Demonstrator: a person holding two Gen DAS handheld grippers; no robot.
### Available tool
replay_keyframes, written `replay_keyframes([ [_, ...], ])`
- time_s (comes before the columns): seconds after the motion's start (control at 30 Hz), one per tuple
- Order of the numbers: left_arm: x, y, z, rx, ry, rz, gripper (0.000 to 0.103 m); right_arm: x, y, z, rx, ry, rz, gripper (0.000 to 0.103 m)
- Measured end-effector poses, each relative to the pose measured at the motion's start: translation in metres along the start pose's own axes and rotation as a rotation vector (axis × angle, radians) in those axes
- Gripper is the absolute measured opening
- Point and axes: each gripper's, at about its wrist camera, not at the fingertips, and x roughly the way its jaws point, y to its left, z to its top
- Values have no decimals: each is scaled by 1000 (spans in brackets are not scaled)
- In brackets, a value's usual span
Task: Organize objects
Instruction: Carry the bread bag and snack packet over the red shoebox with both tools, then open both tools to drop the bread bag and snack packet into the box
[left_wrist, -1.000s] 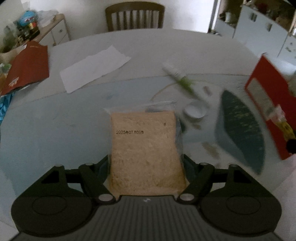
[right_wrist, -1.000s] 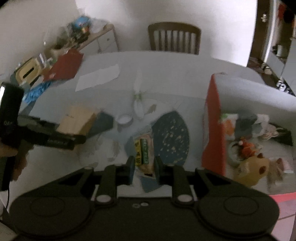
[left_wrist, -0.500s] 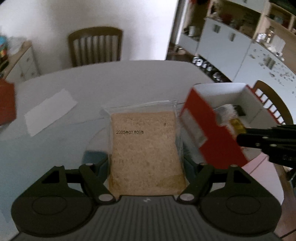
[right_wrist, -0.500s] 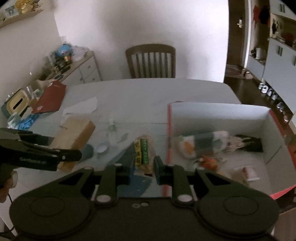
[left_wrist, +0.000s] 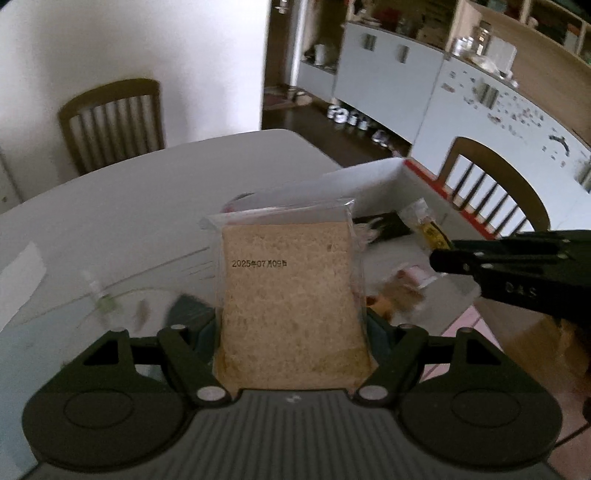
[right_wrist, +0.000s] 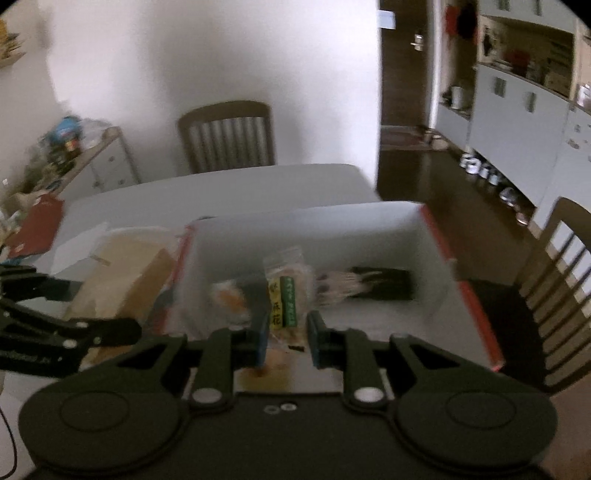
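Left gripper (left_wrist: 291, 328) clamped on my bagged bread slice (left_wrist: 290, 306), right gripper (right_wrist: 284, 334) pinching snack packet (right_wrist: 284, 302), both swung from table clutter to box (right_wrist: 369, 229), frame centre.

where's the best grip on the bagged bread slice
Across its lower side edges, coming from below with the face toward the camera, as the left gripper does now. The bread is flat and wide, so jaws span its width while the loose bag top stays free.
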Motion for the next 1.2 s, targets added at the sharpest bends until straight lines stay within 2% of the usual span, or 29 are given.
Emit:
replay_keyframes([
  [0.17, 30, -31, 16, 31, 45, -28, 77, 14, -31, 2, 8, 23, -43, 21],
  [0.27, 50, -42, 23, 43, 73, -20, 77, 24, -42, 0, 6, 49, -49, 21],
  [0.5, 85, -54, 30, 84, 118, 6, 77, 54, -44, -9, -18, 132, -42, 21],
  [0.77, 101, -52, 28, 34, 165, -39, 78, 76, -42, -19, -61, 203, -21, 25],
  [0.93, 99, -46, 27, -15, 162, -54, 79, 71, -46, -23, -52, 201, -1, 33],
  [1.03, 95, -43, 25, -39, 150, -46, 83, 65, -51, -21, -38, 192, 12, 38],
  [1.2, 87, -40, 22, -65, 123, -51, 83, 49, -55, -21, -18, 161, 30, 42],
])
